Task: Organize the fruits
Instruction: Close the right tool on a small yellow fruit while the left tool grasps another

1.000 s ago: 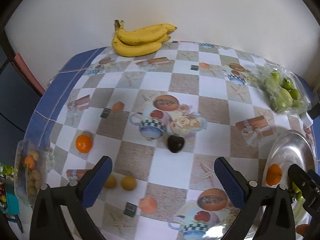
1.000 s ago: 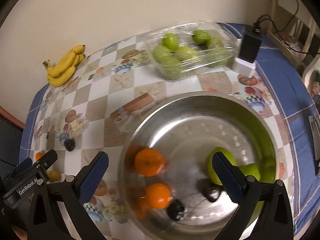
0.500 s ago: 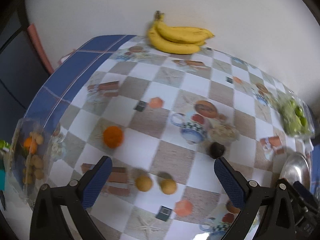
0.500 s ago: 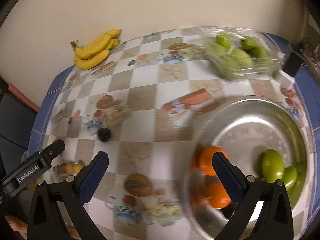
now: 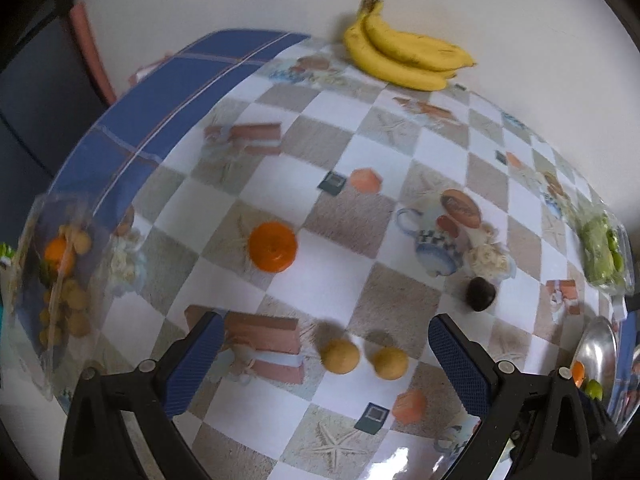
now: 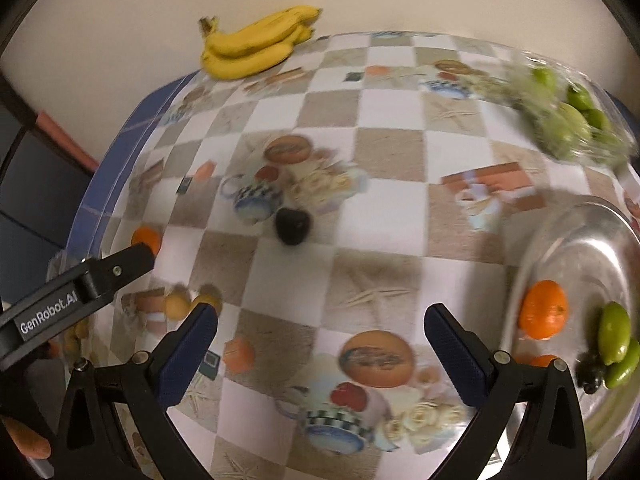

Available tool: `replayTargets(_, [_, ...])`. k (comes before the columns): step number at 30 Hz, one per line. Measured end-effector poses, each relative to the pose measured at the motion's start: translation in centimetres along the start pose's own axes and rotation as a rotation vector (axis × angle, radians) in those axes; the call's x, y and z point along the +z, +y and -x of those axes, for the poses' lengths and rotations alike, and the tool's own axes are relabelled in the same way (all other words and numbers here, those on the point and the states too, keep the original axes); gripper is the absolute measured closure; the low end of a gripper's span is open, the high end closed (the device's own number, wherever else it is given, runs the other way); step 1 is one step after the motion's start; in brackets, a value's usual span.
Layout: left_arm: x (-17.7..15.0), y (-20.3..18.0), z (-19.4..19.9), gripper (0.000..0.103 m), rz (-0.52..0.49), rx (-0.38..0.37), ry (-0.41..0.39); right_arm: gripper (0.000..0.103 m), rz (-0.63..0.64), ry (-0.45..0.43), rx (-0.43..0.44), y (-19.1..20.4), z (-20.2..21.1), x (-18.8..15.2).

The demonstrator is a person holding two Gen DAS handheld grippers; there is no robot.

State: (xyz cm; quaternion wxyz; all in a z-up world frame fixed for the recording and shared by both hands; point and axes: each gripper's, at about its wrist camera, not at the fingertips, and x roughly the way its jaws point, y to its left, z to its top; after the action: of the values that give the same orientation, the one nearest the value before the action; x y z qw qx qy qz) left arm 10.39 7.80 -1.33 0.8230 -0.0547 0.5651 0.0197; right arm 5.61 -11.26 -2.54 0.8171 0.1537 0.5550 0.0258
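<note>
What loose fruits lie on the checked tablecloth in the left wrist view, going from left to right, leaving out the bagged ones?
Round orange fruit → first small yellow-brown round fruit → second small yellow-brown round fruit → bunch of yellow bananas, far back by the wall → dark, nearly black round fruit.

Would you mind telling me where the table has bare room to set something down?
Bare: the stretch between the bananas and the orange. Crowded: around the two yellow fruits, the dark fruit and the bowl.
</note>
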Motion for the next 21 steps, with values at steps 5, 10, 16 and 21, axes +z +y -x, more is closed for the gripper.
replayTargets(5, [-0.4, 1.3, -1.3, 0.003, 0.069, 0.003, 0.041, 0.0, 0.005, 0.027, 0.023, 1.5, -1.6, -0.1])
replayTargets(10, [-0.6, 2.2, -2.2, 0.017, 0.124, -0.025, 0.078, 0.003, 0.05, 0.044, 0.023, 3.3, -2.7, -0.2])
replayTargets(16, [-0.7, 3.2, -2.6, 0.021, 0.191, -0.066, 0.101, 0.02, 0.102, 0.063, 0.034, 4.9, -3.9, -0.5])
replayTargets(21, [-0.9, 3.8, -2.8, 0.026, 0.23, -0.077, 0.122, 0.035, 0.105, 0.073, 0.057, 5.7, -4.6, -0.4])
